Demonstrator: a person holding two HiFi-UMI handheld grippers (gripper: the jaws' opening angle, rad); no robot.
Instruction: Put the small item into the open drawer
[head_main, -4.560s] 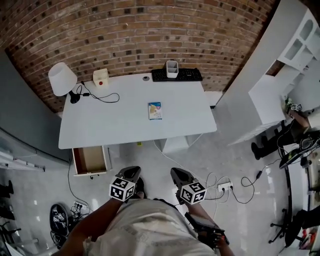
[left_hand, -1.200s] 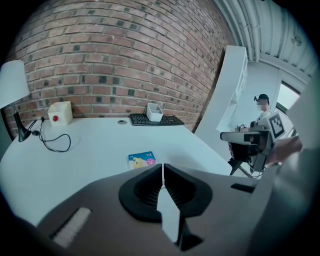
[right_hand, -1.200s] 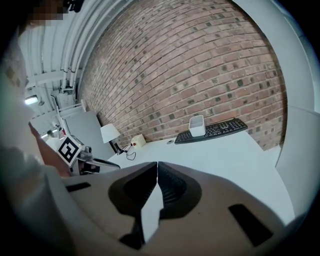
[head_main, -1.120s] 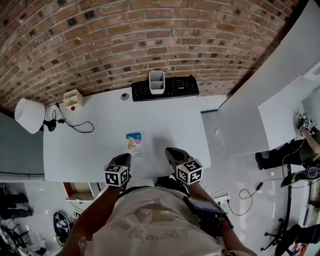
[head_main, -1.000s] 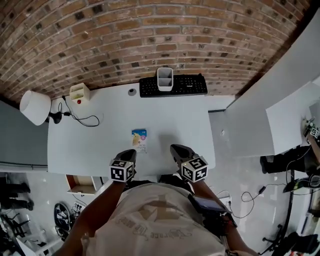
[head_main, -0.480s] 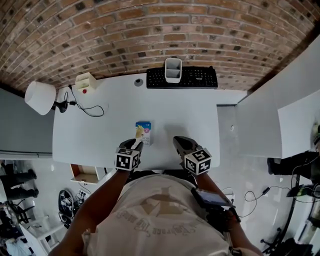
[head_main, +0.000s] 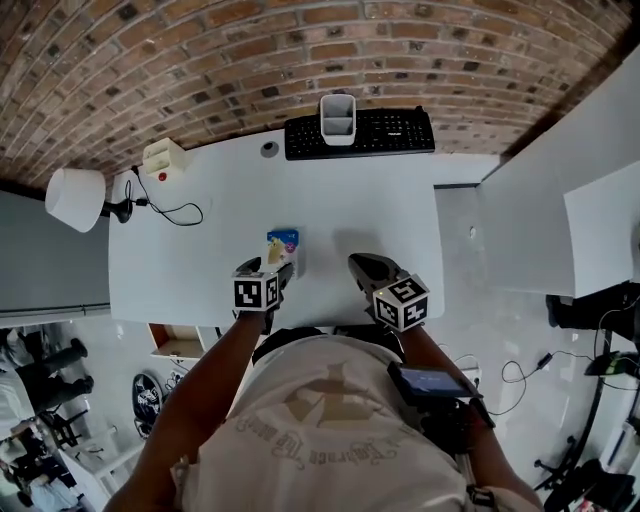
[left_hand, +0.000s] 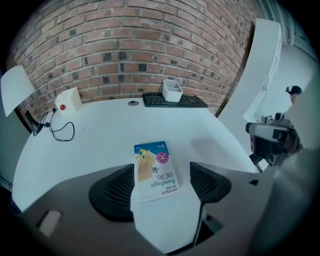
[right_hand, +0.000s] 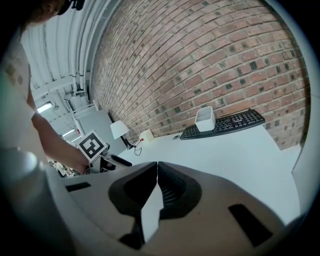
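Your left gripper is tilted steeply down at the white desk, and its jaws have just been spreading. They now stand wide apart with the bandage box lying flat between them. That wide stance makes sense: the box is broad, so you need both pads to clear its long edges before you squeeze. In the left gripper view the box sits off-centre, its edge right against the left jaw and a clear gap on the other side. Nothing is pressing on it, so it isn't held yet.

Your right gripper hangs over bare desk to the right, jaws together and empty, out of the way.

The open drawer shows below the desk's near left edge, so the left side is the natural one for this pickup.
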